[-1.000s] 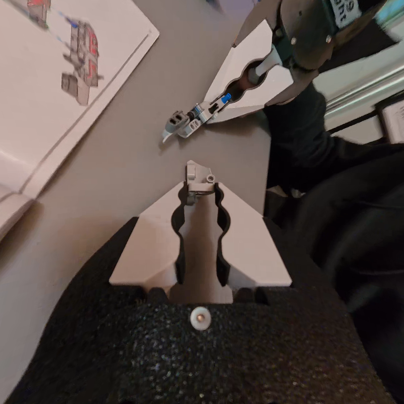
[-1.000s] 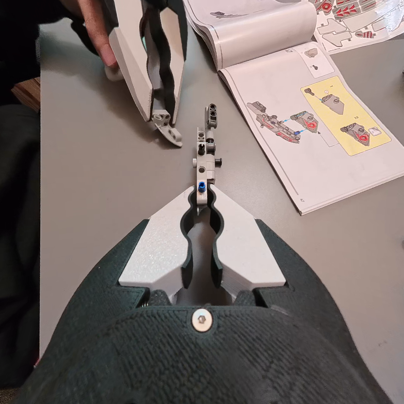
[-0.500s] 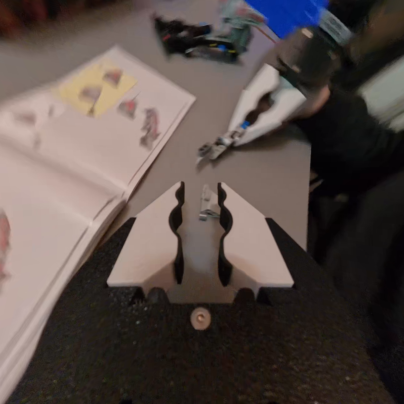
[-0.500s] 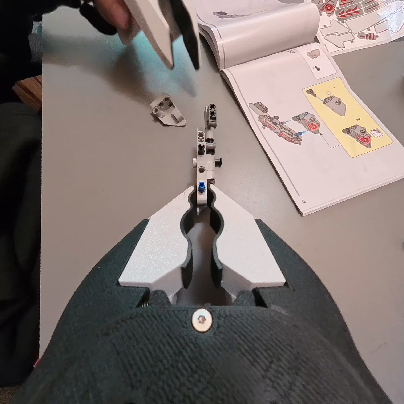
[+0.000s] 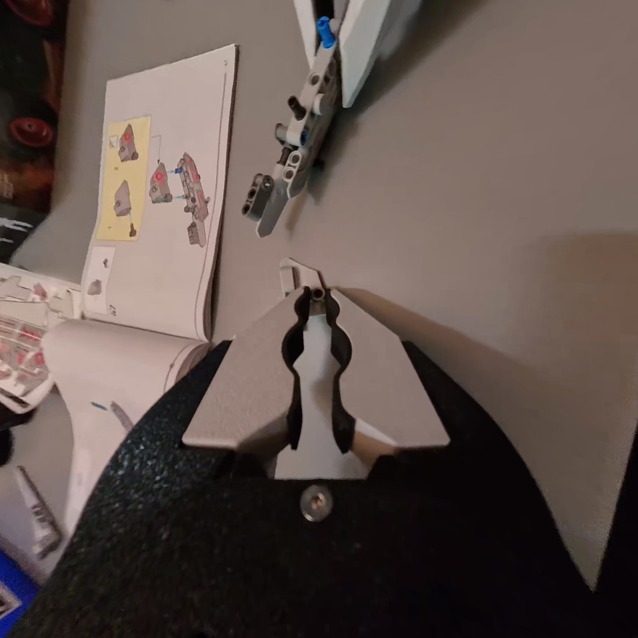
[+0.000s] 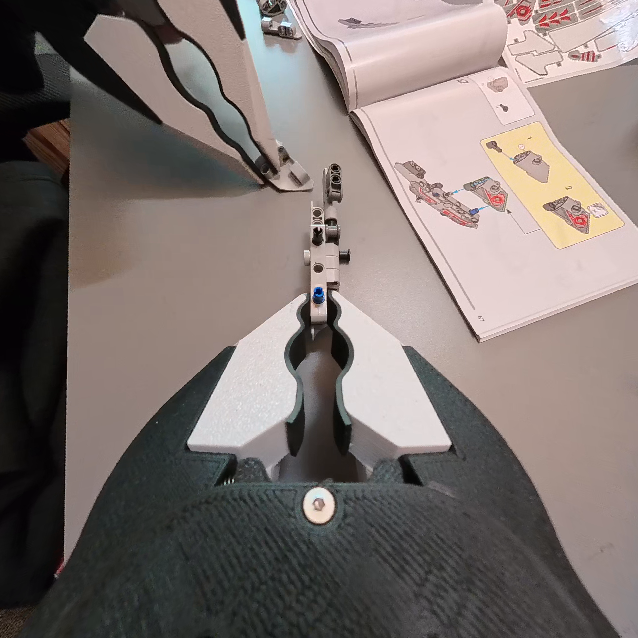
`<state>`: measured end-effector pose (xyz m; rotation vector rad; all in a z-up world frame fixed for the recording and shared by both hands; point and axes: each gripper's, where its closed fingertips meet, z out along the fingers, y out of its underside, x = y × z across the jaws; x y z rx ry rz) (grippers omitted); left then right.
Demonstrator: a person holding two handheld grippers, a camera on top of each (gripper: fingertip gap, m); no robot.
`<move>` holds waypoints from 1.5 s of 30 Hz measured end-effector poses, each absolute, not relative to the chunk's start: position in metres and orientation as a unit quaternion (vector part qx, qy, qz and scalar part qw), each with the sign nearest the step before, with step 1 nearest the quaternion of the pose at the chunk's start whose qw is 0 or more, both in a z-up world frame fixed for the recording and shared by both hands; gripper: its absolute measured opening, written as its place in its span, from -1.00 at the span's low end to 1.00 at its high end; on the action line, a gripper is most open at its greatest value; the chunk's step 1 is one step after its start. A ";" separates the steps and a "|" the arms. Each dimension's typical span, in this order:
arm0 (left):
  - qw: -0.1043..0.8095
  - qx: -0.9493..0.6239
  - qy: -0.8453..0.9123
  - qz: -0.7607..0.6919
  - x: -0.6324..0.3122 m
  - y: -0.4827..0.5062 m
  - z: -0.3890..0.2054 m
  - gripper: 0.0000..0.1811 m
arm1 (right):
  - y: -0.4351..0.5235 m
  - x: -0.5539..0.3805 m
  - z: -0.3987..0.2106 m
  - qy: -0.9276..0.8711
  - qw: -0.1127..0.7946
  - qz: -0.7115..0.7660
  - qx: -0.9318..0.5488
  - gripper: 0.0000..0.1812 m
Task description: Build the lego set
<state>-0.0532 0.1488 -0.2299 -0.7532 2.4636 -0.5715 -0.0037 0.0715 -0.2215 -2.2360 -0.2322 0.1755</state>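
Left gripper (image 5: 316, 293) clamping flat grey wedge piece (image 6: 288, 172), right gripper (image 6: 319, 303) clamping slim studded grey assembly (image 6: 322, 255)

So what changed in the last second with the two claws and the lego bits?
The left claw let go of the grey wedge piece, lifted, then came back down and closed on it again. The right claw kept gripping the long grey assembly; the instruction booklet stayed put.

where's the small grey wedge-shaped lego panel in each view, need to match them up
Left wrist view: the small grey wedge-shaped lego panel sits just above centre, pinched at the tips of the left gripper.
Right wrist view: upper centre-left, on the grey table, the panel is under the tips of the left gripper.
Shared landmark: the long grey lego assembly with a blue pin, held by the right gripper.
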 end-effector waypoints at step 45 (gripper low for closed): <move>-0.152 -0.467 0.717 -0.495 -0.054 0.144 -0.199 -0.94 | 0.071 -0.004 -0.221 -0.089 0.428 0.082 -0.896 -0.93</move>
